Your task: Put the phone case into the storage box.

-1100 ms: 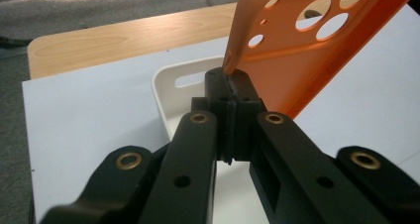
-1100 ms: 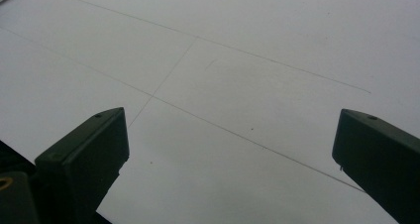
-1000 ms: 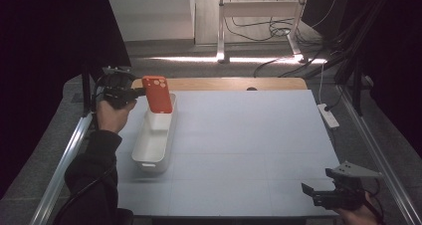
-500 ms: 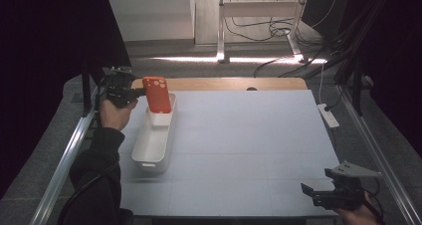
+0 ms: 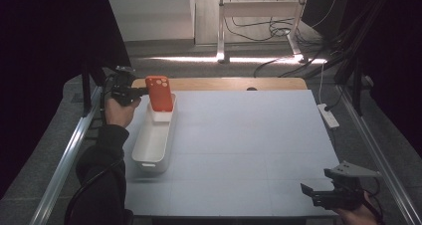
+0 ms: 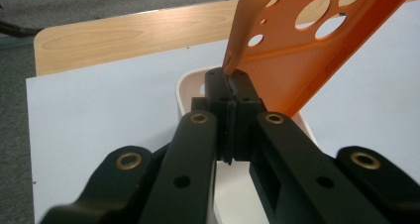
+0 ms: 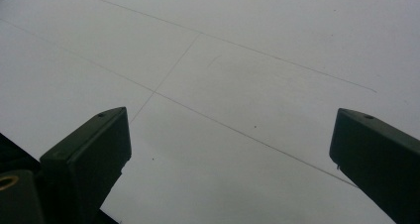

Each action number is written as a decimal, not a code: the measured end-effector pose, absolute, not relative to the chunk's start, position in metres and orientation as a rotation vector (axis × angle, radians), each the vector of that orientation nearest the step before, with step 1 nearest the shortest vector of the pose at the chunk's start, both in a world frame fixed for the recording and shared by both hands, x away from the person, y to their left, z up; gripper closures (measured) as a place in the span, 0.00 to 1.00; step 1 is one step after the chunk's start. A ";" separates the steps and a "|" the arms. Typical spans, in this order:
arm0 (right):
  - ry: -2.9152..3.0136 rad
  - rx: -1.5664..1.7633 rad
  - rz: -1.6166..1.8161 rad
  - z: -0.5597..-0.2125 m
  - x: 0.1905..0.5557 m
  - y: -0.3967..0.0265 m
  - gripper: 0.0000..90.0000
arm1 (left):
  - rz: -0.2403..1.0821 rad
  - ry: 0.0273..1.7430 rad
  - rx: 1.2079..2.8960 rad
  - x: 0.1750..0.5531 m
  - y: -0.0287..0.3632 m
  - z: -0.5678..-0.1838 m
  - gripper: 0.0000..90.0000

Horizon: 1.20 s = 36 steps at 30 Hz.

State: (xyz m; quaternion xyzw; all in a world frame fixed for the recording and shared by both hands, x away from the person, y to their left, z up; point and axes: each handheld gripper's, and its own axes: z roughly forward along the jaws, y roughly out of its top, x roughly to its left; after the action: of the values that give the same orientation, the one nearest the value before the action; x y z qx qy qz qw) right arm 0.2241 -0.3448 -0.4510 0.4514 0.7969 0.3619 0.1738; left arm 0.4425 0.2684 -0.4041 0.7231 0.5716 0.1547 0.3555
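Note:
My left gripper (image 5: 142, 91) is shut on the edge of an orange phone case (image 5: 159, 93), held over the far end of a long white tray (image 5: 154, 143) at the table's left. In the left gripper view the black jaws pinch the rim of the orange phone case (image 6: 307, 45), whose camera holes show at the top, with the white tray (image 6: 190, 92) just behind my left gripper (image 6: 231, 80). My right gripper (image 5: 306, 192) rests near the table's front right corner, open. In the right gripper view my right gripper (image 7: 230, 144) has its jaws wide apart over bare white table.
A white mat (image 5: 249, 145) covers the table, with a wooden strip (image 5: 224, 83) along the far edge. A white power strip (image 5: 328, 115) lies at the right edge. Metal rails (image 5: 69, 155) run along both sides. Cables (image 5: 268, 31) lie on the floor beyond.
The left gripper with the orange case has sunk a little toward the tray's far end. The right gripper has stayed put.

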 end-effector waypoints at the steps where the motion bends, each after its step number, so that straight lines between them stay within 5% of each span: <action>1: 2.260 1.279 1.026 -0.451 0.224 -0.345 0.03 | 0.402 1.479 1.867 0.444 0.268 -0.406 0.99; 36: 2.274 1.278 1.024 -0.451 0.225 -0.344 0.05 | 0.389 1.560 1.887 0.460 0.264 -0.447 0.99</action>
State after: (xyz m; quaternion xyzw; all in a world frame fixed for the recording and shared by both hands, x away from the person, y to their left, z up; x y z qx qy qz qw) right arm 0.2247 -0.3444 -0.4515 0.4494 0.7998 0.3602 0.1688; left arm 0.4604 0.2640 -0.4475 0.7199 0.5950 0.1484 0.3251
